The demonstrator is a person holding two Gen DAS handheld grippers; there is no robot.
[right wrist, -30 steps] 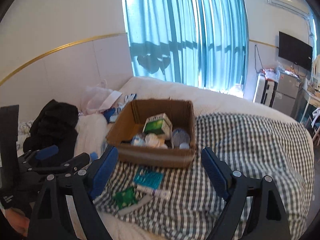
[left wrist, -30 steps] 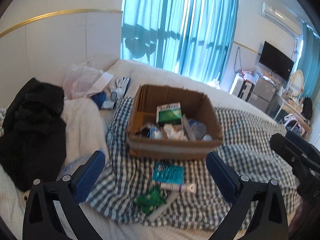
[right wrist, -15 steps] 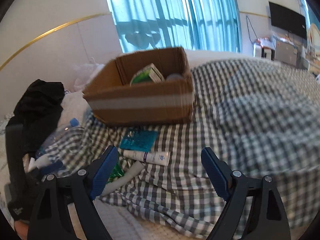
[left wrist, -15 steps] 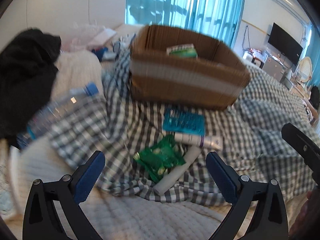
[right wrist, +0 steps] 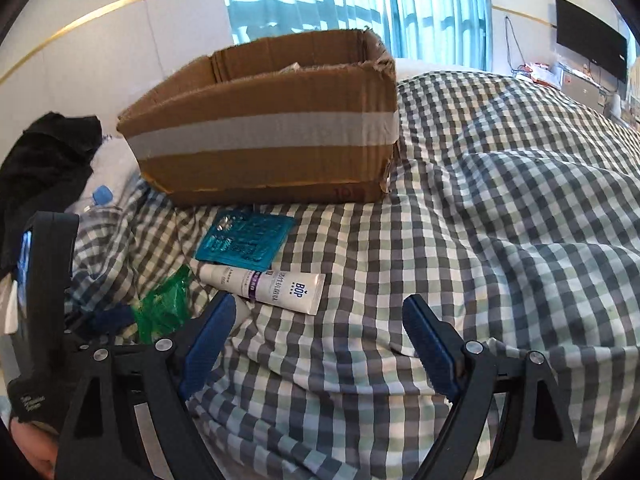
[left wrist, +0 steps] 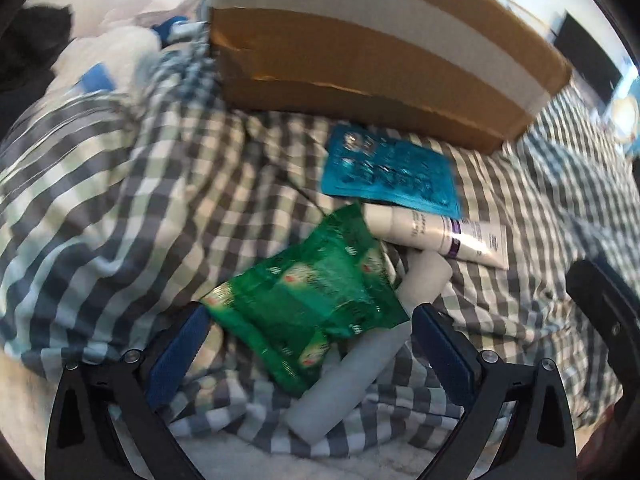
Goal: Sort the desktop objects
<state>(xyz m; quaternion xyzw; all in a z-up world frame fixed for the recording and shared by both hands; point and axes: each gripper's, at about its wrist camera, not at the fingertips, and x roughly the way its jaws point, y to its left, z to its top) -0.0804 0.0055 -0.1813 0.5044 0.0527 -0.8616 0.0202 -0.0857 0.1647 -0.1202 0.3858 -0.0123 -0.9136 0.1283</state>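
Your left gripper [left wrist: 308,320] was closing around the green packet [left wrist: 308,300], pads not yet pressing it. Your right gripper [right wrist: 316,320] stayed spread, grasping nothing, above the checked blanket [right wrist: 500,208]. Packet lay over a grey tube [left wrist: 352,376], beside the white tube [right wrist: 264,284] and blue blister pack [right wrist: 244,242], in front of the cardboard box [right wrist: 264,136].

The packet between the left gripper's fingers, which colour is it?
Green packet, shiny with small red spots; the left wrist view shows it best.
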